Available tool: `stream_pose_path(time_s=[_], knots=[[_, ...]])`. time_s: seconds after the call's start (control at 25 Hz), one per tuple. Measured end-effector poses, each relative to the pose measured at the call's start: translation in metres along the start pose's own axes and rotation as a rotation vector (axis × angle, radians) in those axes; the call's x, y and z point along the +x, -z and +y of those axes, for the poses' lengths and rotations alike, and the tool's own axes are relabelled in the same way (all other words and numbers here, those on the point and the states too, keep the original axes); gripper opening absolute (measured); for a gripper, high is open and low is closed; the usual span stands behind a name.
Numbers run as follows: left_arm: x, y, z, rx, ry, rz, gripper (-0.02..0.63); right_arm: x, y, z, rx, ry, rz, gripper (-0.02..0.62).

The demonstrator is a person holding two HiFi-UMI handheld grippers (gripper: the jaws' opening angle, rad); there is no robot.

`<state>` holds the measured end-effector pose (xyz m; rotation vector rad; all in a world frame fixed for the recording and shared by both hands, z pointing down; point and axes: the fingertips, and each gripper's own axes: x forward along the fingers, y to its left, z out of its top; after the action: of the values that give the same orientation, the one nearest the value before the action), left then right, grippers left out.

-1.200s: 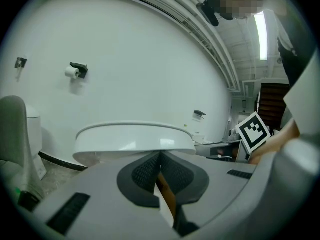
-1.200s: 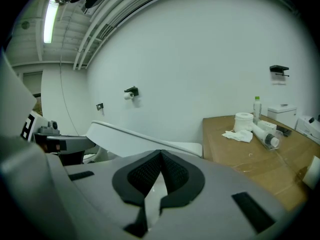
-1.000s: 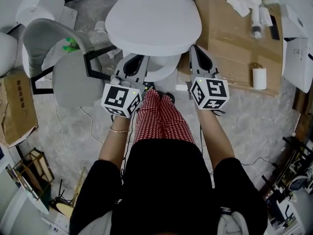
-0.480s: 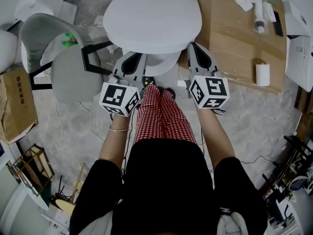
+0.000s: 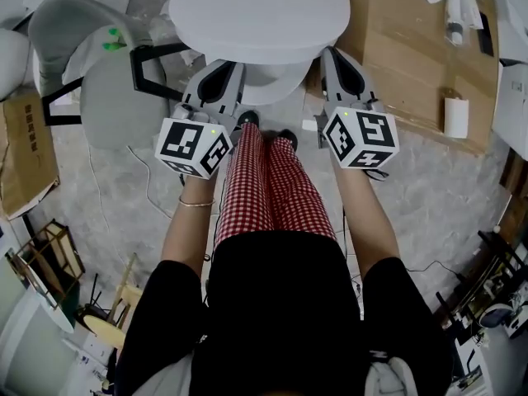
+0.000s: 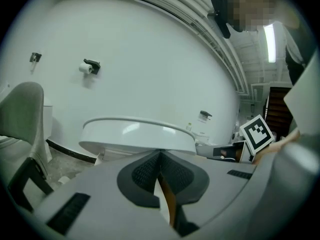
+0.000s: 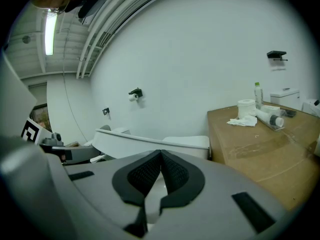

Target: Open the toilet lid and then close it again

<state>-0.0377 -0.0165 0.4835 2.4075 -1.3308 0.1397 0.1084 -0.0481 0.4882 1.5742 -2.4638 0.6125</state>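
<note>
The white toilet lid lies down flat on the bowl at the top of the head view. My left gripper points at the lid's front left edge with its tips just short of the rim and its jaws shut on nothing. My right gripper is beside the lid's front right edge, also shut and empty. In the left gripper view the lid spans the frame just above the shut left gripper. The right gripper view has the lid to the left, beyond the shut right gripper.
A grey chair stands left of the toilet. On its right is a brown cardboard-covered surface with a paper roll and bottles. A cardboard box sits far left. The person's legs in red check trousers stand between the grippers.
The toilet sits higher in the head view now. Both grippers stay shut at the lid's front edge; the left one has drifted slightly left. The lid has not moved.
</note>
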Motion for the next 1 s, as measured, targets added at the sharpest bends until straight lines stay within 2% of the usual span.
stream_pose_path(time_s=[0.28,1.0], knots=[[-0.004,0.009,0.004,0.013,-0.015,0.013,0.003,-0.001,0.009,0.004,0.010,-0.014,0.003,0.020],[-0.021,0.050,0.007,0.007,0.034,0.059,0.003,-0.007,0.046,0.006,-0.006,0.029,0.041,0.020]])
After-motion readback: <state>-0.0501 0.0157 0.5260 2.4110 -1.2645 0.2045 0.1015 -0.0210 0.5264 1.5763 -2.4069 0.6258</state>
